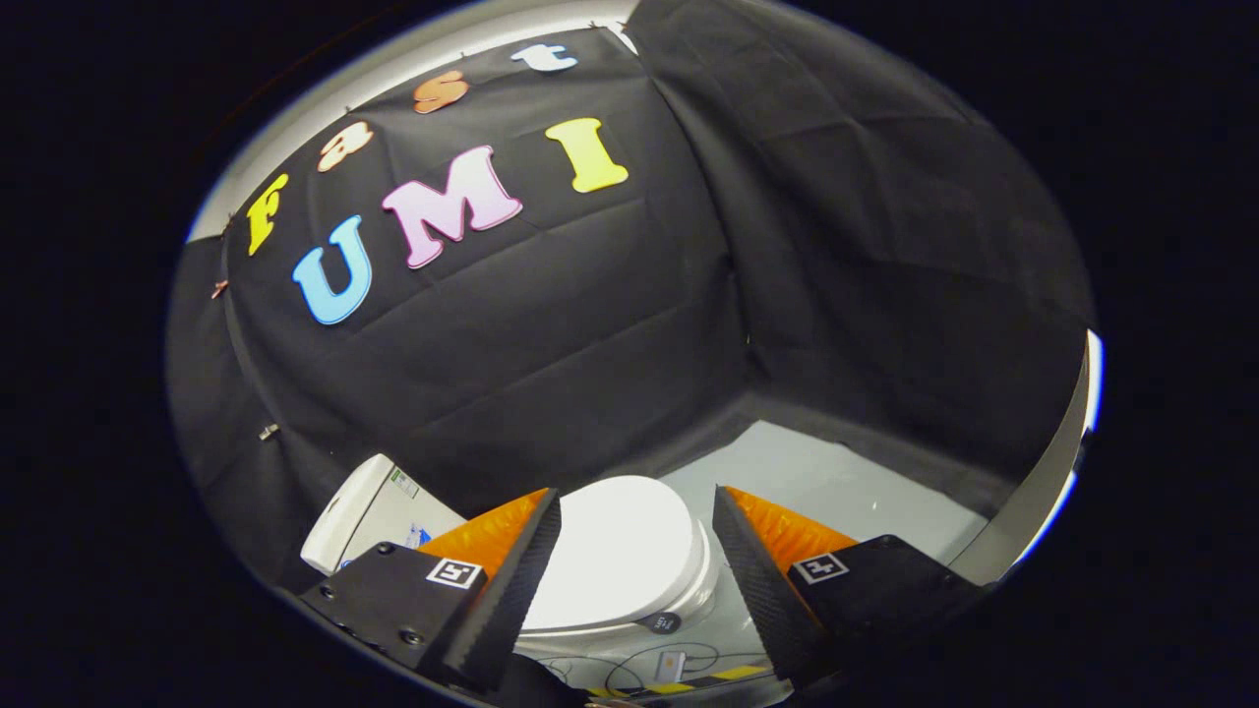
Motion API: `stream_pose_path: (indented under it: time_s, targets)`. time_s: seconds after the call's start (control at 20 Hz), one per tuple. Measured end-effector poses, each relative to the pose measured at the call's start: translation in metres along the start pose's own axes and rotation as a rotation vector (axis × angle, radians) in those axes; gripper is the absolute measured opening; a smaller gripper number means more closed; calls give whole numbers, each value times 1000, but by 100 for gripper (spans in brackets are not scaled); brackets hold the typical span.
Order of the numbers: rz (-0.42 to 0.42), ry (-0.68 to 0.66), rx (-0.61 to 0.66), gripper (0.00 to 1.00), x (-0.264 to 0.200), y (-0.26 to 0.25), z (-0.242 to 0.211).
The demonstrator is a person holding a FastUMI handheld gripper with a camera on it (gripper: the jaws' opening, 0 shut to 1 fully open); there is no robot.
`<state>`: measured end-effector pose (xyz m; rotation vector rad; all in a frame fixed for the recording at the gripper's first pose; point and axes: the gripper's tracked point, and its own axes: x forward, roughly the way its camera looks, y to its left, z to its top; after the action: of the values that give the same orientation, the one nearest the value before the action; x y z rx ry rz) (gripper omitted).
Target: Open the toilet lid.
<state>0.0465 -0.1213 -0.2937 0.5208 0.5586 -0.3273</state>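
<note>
The gripper (637, 506) is up close w/ its 2 black fingers (511, 580) spread wide apart, holding nothing. From left to right: a white tank (369, 516) sits by the black wall, then the white toilet (679, 602) w/ its lid (615, 556) shut flat, seen between & just past the fingers, not touching them, then grey floor (816, 482). Some thin wires (639, 669) and a yellow & black strip (723, 676) lie on the floor near the toilet's front.

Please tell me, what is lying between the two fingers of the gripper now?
In the gripper view, the closed white toilet lid shows between the open gripper fingers, beyond them, untouched.
</note>
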Motion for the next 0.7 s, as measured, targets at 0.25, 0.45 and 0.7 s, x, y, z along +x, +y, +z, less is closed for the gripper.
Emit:
stream_pose_path:
  time_s: [0.25, 0.45, 0.7]
  targets:
    - [-52, 98, 68, 99, 41, -28, -52]
    - [-54, 198, 142, 98, 71, -40, -102]
    - [-57, 292, 270, 97, 91, -56, -160]
